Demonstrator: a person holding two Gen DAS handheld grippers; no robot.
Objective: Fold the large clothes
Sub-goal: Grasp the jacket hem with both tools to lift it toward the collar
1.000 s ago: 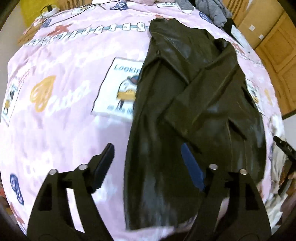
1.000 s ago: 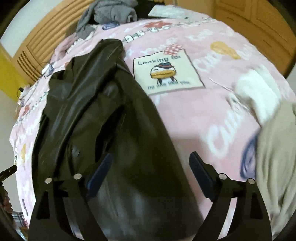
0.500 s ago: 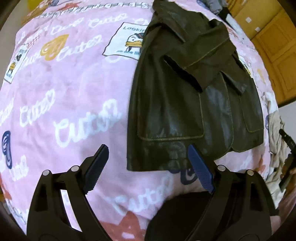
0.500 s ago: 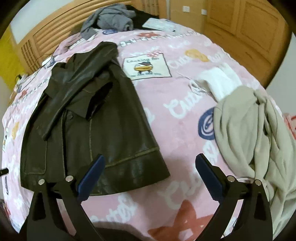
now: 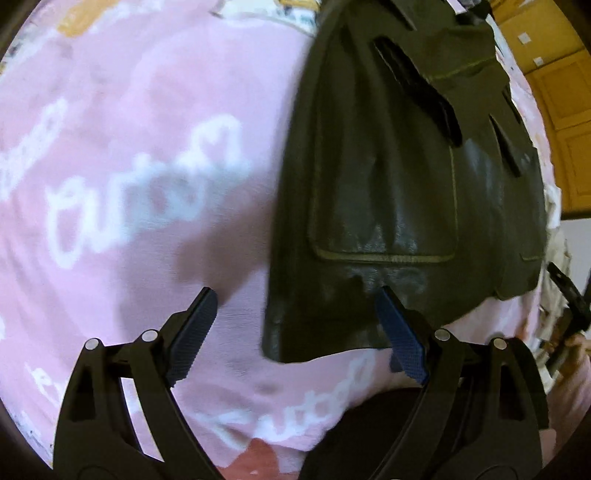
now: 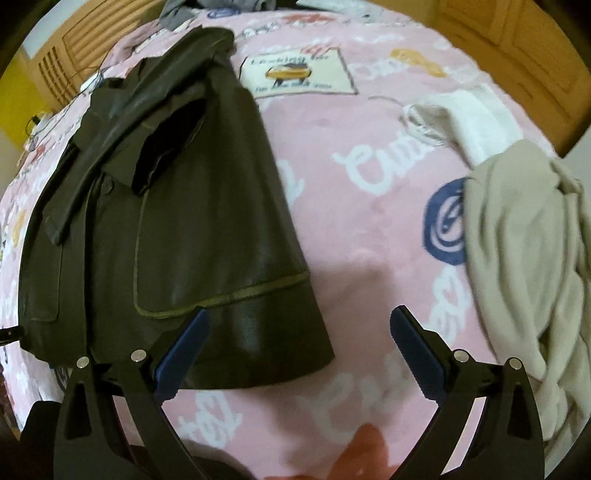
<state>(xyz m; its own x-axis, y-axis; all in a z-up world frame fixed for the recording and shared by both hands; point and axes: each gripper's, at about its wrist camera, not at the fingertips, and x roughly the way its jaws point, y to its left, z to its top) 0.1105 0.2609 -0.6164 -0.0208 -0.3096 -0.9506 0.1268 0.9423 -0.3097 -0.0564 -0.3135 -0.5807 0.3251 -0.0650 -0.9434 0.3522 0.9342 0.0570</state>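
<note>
A dark leather jacket (image 5: 399, 184) lies flat on the pink printed bedspread (image 5: 147, 166), sleeves folded across its front, hem toward me. My left gripper (image 5: 295, 325) hangs open just over the jacket's near left hem corner, which shows between the blue pads; nothing is pinched. In the right wrist view the same jacket (image 6: 177, 229) fills the left half. My right gripper (image 6: 299, 343) is open wide above the near right hem corner, its left pad (image 6: 184, 347) over the leather and its right pad over bare bedspread (image 6: 369, 184).
A crumpled beige garment (image 6: 524, 258) and a white cloth (image 6: 476, 118) lie at the right of the bed. Grey clothes (image 6: 207, 5) are piled by the wooden headboard (image 6: 74, 51). Wooden cabinets (image 5: 554, 103) stand beyond the bed. A person's hand with the other gripper (image 5: 569, 306) shows at the right edge.
Both grippers have dropped closer to the jacket's near hem, which now looms larger. Both pairs of jaws stand a little wider than in the oldest frames.
</note>
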